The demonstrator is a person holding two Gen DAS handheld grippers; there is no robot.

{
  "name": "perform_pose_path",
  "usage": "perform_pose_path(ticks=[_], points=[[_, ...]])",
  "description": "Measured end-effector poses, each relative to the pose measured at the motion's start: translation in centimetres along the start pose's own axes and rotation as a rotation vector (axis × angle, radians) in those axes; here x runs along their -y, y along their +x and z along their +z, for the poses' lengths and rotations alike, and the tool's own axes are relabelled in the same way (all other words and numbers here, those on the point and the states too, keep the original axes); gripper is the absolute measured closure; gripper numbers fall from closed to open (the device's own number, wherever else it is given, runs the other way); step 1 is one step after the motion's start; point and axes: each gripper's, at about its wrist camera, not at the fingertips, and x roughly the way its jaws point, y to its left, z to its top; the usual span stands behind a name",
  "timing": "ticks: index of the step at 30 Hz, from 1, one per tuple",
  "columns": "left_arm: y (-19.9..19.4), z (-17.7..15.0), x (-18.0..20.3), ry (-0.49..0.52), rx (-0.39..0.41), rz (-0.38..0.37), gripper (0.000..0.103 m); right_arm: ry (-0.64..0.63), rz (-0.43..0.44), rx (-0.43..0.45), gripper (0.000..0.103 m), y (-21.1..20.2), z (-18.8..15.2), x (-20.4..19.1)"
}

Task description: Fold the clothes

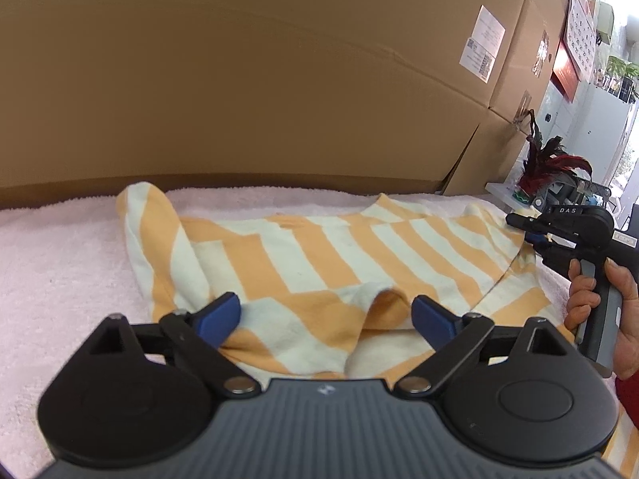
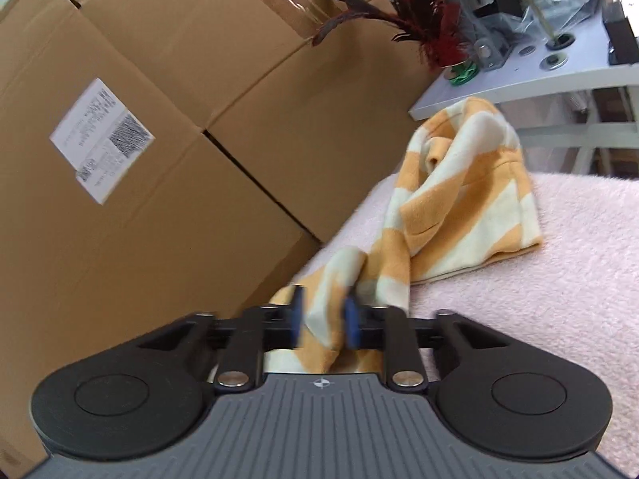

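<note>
We see the striped shirt (image 1: 319,255) spread on the pink towel (image 1: 60,279) directly ahead of our left gripper (image 1: 325,315), whose blue pads stand wide apart, a raised fold of cloth between them but not pinched. Our right gripper (image 2: 321,321) has its pads pressed onto a bunched edge of the shirt, the sleeve trailing forward from it. Beyond both grippers a wall of cardboard boxes (image 1: 279,80) closes off the far side. Ahead and to the right of the right gripper, a white table (image 2: 519,84) carries a feather duster (image 2: 431,28) and grey hardware, close to the sleeve
</note>
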Motion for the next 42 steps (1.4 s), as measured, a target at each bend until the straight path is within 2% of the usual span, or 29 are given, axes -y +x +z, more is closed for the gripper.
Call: perform_pose_path(ticks=[5, 8, 10, 16, 19, 21, 28, 30, 32, 35, 37, 39, 42], points=[[-1.0, -0.4, 1.4, 0.105, 0.053, 0.018, 0.018, -0.042, 0.069, 0.068, 0.095, -1.0, 0.1, -0.7], [-1.6, -0.8, 3.0, 0.224, 0.082, 0.013, 0.019, -0.037, 0.071, 0.159, 0.096, -2.0, 0.4, -0.6], [-1.5, -1.0, 3.5, 0.261, 0.063, -0.004, 0.018, -0.024, 0.046, 0.205, 0.096, -2.4, 0.8, -0.3], [-0.6, -0.7, 2.7, 0.209, -0.005, -0.012, 0.018, 0.088, 0.014, 0.261, 0.096, -2.8, 1.5, 1.3], [-0.2, -0.7, 2.7, 0.202, -0.035, -0.033, 0.015, 0.108, -0.044, 0.163, 0.096, -1.2, 1.2, 1.8], [-0.1, -0.7, 2.9, 0.203, -0.049, -0.043, 0.013, 0.134, -0.052, 0.131, 0.096, -0.7, 1.1, 2.3], [-0.5, -0.5, 2.3, 0.16, -0.024, -0.034, 0.011, 0.09, -0.075, 0.238, 0.095, -1.9, 1.2, 1.6], [-0.9, -0.2, 1.4, 0.123, 0.004, -0.015, 0.01, 0.088, -0.062, 0.268, 0.095, -2.4, 1.2, 1.6], [-0.9, 0.1, 0.1, 0.066, 0.006, -0.005, 0.01, 0.091, -0.047, 0.261, 0.095, -2.4, 1.2, 1.8], [-0.9, 0.2, -1.3, -0.005, -0.004, -0.021, 0.009, 0.108, -0.019, 0.159, 0.089, -1.4, 1.0, 2.0], [-0.9, 0.0, -1.2, -0.001, -0.004, -0.035, 0.005, 0.106, -0.021, 0.118, 0.07, -0.9, 0.8, 1.8], [-0.9, -0.1, -1.0, 0.009, -0.005, -0.041, 0.004, 0.089, -0.028, 0.11, 0.061, -0.7, 0.6, 1.5], [-1.0, -0.2, -1.2, -0.004, 0.004, -0.051, 0.004, 0.058, -0.02, 0.103, 0.057, -0.5, 0.4, 1.1]])
